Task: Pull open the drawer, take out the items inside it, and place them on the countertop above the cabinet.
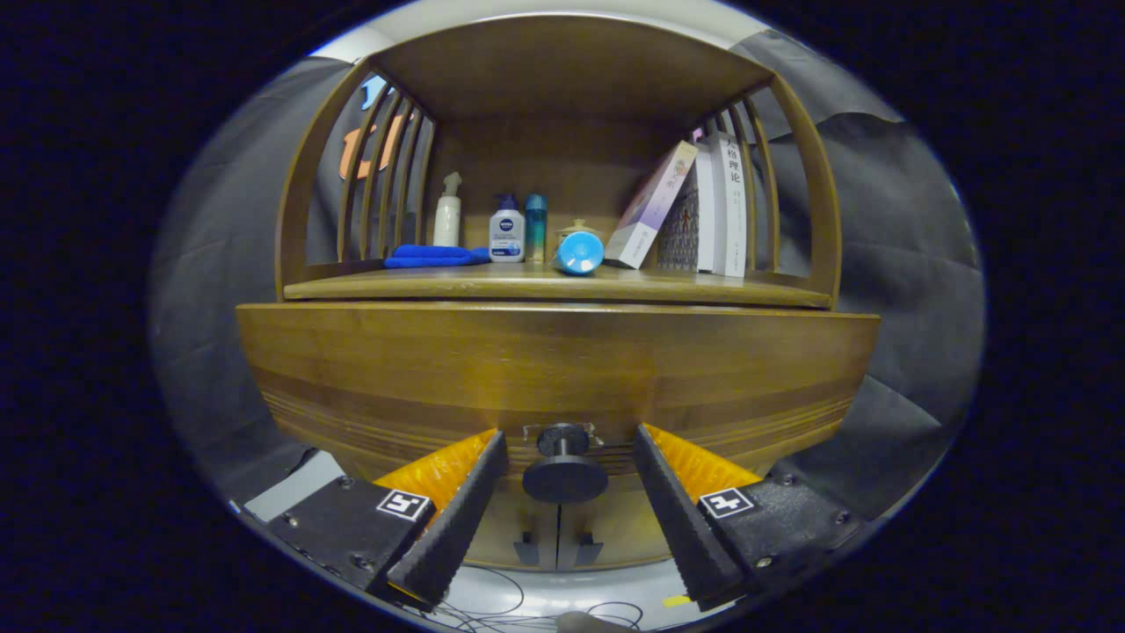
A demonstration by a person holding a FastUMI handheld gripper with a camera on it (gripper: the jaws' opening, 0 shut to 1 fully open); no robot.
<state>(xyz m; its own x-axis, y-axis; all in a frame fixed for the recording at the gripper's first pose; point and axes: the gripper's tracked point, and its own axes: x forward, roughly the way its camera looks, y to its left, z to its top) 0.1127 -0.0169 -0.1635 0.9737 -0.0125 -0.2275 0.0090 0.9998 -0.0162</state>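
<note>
Ribbed black fingers (492,497) flank, untouching, the drawer's (562,369) round black knob (565,466).

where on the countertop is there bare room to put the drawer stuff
Bare wood runs along the countertop's front edge, ahead of the blue cloth and bottles. The back row is crowded: spray bottle, lotion bottle, blue cup, leaning books. The gripper is open around the drawer knob.

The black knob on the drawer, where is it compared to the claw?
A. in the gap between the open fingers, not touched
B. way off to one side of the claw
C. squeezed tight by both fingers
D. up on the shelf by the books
A: the knob sits between the claw's spread fingers, with clear gaps on both sides, on the closed drawer front.
</note>
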